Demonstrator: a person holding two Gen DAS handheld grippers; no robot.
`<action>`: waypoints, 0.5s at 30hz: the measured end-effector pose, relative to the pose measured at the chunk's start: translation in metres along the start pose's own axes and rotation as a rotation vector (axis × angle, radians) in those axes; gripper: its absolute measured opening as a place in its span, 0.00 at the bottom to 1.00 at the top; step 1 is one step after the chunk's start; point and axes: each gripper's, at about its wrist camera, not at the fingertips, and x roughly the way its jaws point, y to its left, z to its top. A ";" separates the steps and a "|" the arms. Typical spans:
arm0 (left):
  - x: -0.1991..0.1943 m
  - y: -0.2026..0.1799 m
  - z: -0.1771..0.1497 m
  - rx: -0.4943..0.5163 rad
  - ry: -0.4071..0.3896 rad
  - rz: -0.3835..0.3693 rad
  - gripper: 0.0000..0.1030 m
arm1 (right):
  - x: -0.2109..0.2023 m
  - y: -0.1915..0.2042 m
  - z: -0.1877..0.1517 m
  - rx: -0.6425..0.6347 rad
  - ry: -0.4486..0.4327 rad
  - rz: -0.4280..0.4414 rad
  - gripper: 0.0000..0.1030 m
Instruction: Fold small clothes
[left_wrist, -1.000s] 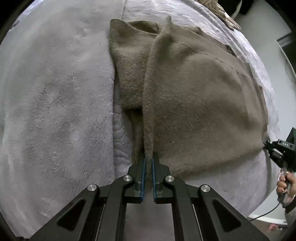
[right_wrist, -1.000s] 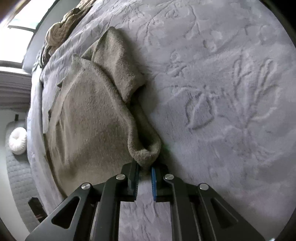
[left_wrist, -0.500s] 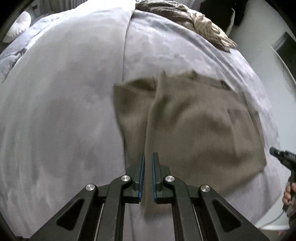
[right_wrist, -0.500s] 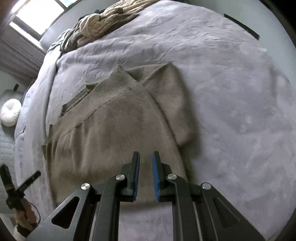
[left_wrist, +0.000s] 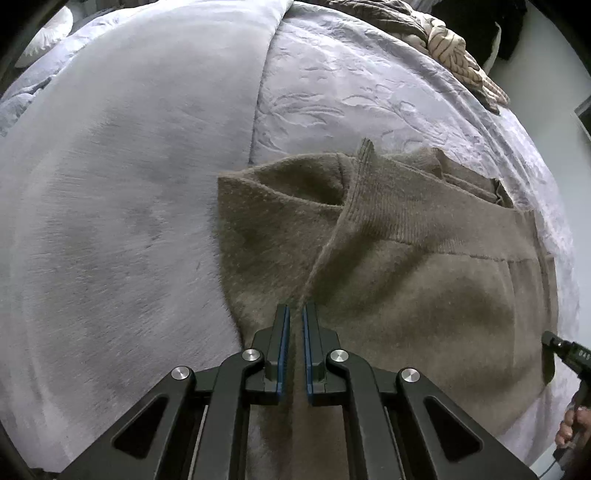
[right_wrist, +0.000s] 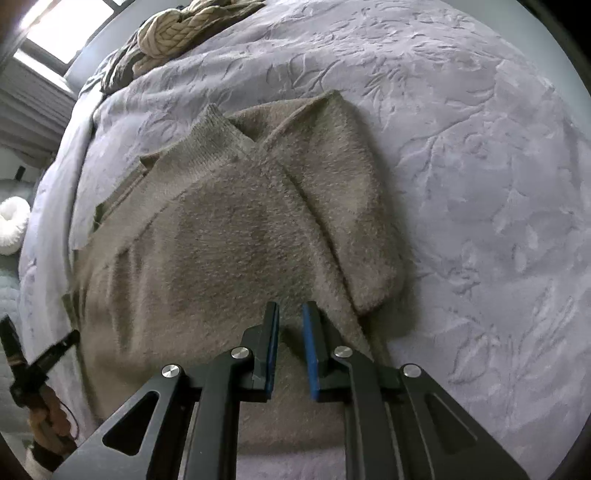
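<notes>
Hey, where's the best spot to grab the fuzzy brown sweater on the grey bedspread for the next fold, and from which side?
Probably the ribbed hem corner of the fuzzy brown sweater, at the far end from the tools. It sticks up off the grey bedspread, so a tool coming from above can pinch it without digging under flat cloth.

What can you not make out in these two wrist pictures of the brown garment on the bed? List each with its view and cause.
- Near hem of the brown garment: left wrist view, covered by the left gripper.
- Same hem in the right wrist view, behind the right gripper.
- Layers beneath the folded sleeve: right wrist view, covered by the sleeve itself.
- Pile of clothes at the bed's far end: cut by the frame edge.
</notes>
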 end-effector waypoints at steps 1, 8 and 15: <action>-0.003 0.000 -0.002 0.003 0.000 0.005 0.07 | -0.003 0.001 -0.001 0.003 0.001 0.012 0.15; -0.028 -0.002 -0.017 -0.011 -0.001 -0.035 0.07 | -0.011 0.023 -0.019 -0.014 0.033 0.081 0.15; -0.039 -0.006 -0.027 -0.049 -0.007 0.034 0.63 | -0.005 0.051 -0.041 -0.031 0.075 0.138 0.64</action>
